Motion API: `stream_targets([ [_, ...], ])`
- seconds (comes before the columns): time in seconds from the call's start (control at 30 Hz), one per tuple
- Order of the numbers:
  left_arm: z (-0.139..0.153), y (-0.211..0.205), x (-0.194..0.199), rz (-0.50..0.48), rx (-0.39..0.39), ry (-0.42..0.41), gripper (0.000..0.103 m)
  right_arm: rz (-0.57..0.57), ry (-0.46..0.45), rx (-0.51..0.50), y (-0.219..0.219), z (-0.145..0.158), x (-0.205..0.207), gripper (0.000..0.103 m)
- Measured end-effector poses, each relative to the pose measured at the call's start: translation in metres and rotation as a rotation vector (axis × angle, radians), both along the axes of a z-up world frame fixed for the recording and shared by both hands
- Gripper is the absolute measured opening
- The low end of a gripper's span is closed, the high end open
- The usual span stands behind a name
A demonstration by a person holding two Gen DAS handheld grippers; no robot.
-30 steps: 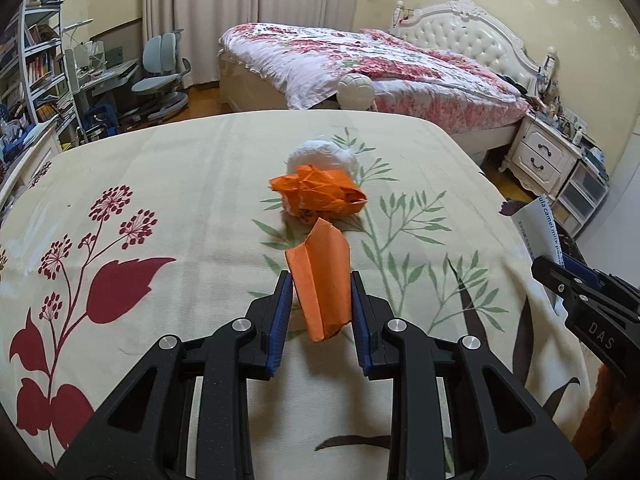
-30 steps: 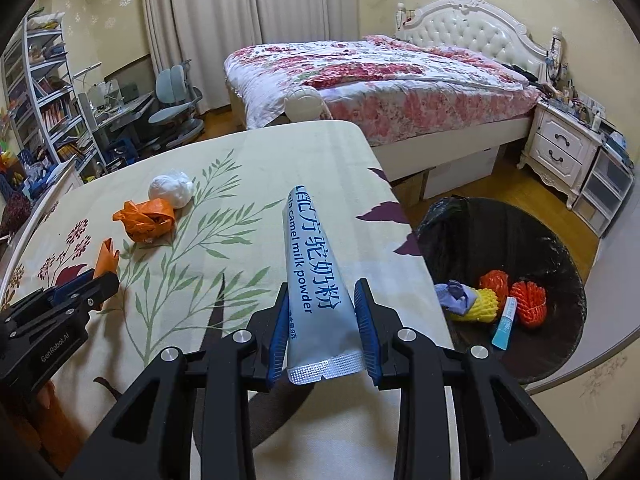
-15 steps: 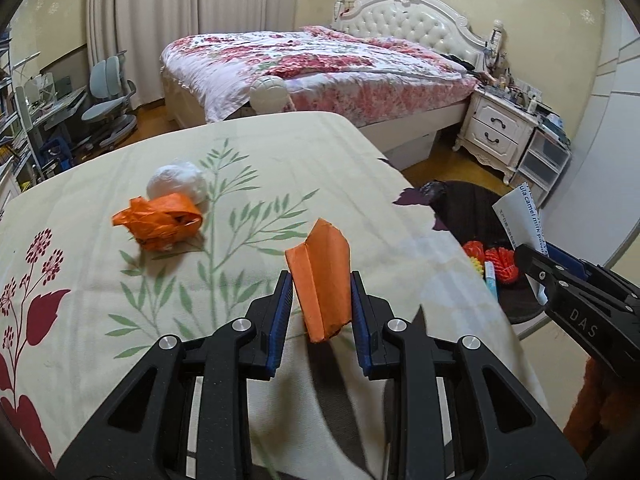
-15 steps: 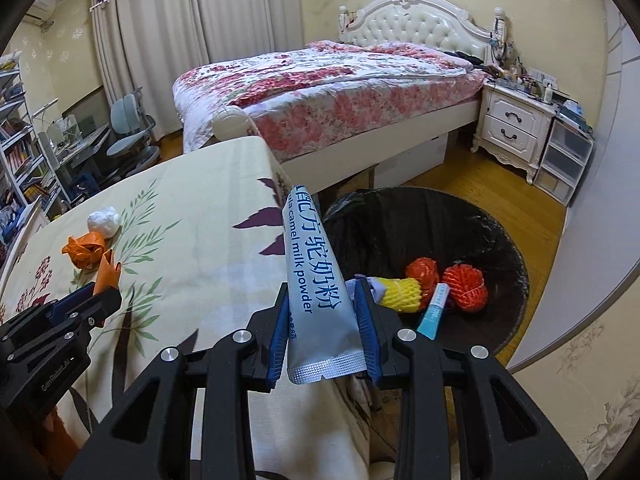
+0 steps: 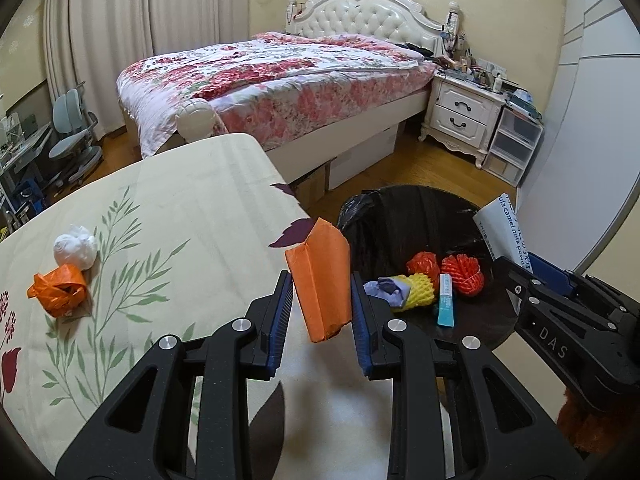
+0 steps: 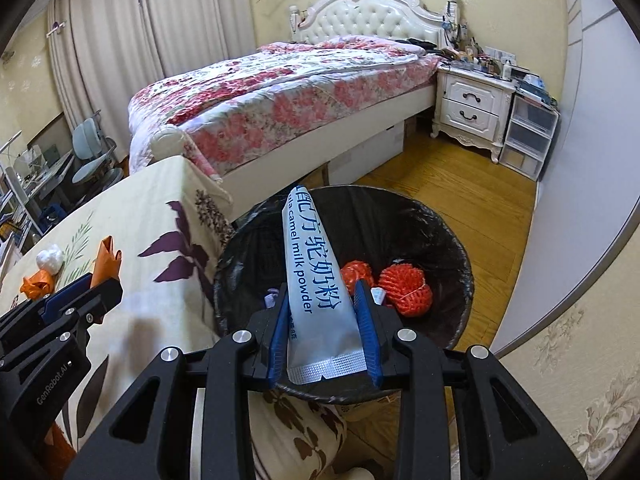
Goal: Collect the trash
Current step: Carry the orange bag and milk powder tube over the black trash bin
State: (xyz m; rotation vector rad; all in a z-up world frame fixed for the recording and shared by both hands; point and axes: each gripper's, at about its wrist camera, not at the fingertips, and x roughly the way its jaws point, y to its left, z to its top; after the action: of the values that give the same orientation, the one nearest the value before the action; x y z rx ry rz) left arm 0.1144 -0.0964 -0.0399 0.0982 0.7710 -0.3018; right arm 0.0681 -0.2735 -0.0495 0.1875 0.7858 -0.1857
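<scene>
My left gripper (image 5: pixel 320 300) is shut on a folded orange paper (image 5: pixel 320 276) and holds it over the table's right edge, next to the black-lined trash bin (image 5: pixel 400 220). My right gripper (image 6: pixel 324 312) is shut on a white camel milk powder packet (image 6: pixel 312 276) and holds it above the bin (image 6: pixel 440 232). The bin holds red and yellow foam nets, a small tube and a purple scrap. A crumpled orange wrapper (image 5: pixel 58 290) and a white paper ball (image 5: pixel 76 246) lie on the table at the left.
The table (image 5: pixel 192 200) has a cream floral cloth. A bed (image 5: pixel 280 76) with a floral quilt stands behind it. A white nightstand (image 5: pixel 464 116) and plastic drawers (image 5: pixel 516 140) stand at the right. Wooden floor surrounds the bin.
Both grippers have swung right with their loads, from over the table towards the bin. The right gripper with the packet is now above the bin. The left is at the table's edge.
</scene>
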Motion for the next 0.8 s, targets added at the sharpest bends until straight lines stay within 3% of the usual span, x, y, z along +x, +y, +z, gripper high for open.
stream_targets([
  [0.4,-0.008,-0.041,0.025,-0.033,0.040,0.007,0.028,-0.043,-0.004,0.021,-0.027,-0.004,0.013,0.033],
  [0.8,-0.015,-0.057,0.039,-0.041,0.064,0.023,0.028,-0.078,0.023,0.036,-0.045,-0.018,0.024,0.033],
])
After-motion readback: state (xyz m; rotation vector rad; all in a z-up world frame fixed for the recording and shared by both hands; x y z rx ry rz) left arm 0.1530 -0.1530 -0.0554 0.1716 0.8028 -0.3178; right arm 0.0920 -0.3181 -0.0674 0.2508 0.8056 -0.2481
